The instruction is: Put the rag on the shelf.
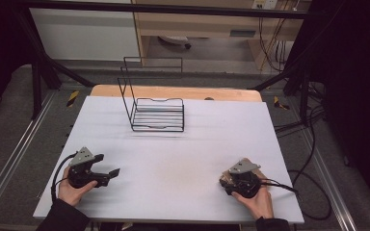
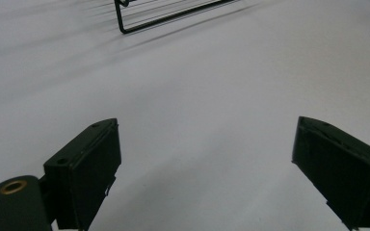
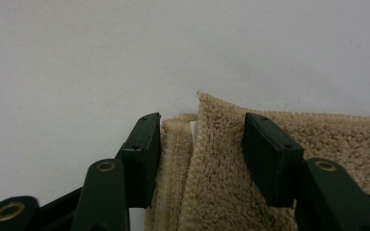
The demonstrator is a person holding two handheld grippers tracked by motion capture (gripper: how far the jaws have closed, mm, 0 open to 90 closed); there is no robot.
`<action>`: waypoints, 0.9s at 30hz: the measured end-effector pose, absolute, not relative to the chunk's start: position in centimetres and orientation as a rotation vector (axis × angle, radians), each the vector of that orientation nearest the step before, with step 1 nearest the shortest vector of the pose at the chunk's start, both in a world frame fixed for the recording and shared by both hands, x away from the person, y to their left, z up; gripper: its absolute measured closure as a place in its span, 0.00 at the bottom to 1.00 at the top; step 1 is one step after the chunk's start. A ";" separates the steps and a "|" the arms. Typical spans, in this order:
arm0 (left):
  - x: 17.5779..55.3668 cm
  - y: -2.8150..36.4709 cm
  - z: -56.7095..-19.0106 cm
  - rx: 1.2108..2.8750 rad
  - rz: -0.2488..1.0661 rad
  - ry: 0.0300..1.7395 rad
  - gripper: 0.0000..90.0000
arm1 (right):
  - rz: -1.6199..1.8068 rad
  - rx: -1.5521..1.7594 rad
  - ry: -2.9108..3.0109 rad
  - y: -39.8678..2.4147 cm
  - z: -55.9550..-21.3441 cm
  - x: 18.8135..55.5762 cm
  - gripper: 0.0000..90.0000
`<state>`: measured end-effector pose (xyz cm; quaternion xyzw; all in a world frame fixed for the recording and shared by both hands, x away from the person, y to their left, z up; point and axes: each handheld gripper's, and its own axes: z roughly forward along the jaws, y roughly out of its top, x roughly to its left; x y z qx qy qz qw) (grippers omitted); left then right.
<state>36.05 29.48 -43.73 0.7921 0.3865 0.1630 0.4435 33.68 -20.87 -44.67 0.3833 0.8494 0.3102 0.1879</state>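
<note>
I see my right gripper (image 3: 201, 144) angled down onto the folded beige terry towel (image 3: 231, 168), near the white table's (image 1: 173, 163) front right edge, well in front of the black wire rack (image 1: 156, 113). Its jaws stand half closed astride the towel's folded corner; whether they pinch it, I cannot tell. My left gripper (image 1: 107, 175), level near the front left, gapes wide and holds nothing.

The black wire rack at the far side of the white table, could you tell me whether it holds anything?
No, the black wire rack stands empty, and the white table shows through its bars in the high view.
</note>
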 end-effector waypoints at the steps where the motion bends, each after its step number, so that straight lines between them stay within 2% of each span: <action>1: 36.1 29.5 -43.7 1.964 0.404 0.959 0.11 | 0.862 1.075 2.386 -20.9 -44.7 33.7 0.61; 9: 36.1 29.5 -43.8 1.970 0.403 0.959 0.11 | 0.800 1.060 2.402 -20.8 -44.4 33.8 0.74; 14: 36.1 29.5 -43.8 1.972 0.403 0.959 0.11 | 0.769 1.056 2.403 -20.9 -44.2 34.0 0.87; 27: 36.1 29.5 -43.8 1.971 0.403 0.959 0.12 | 0.866 1.141 2.363 -21.6 -43.4 34.3 0.92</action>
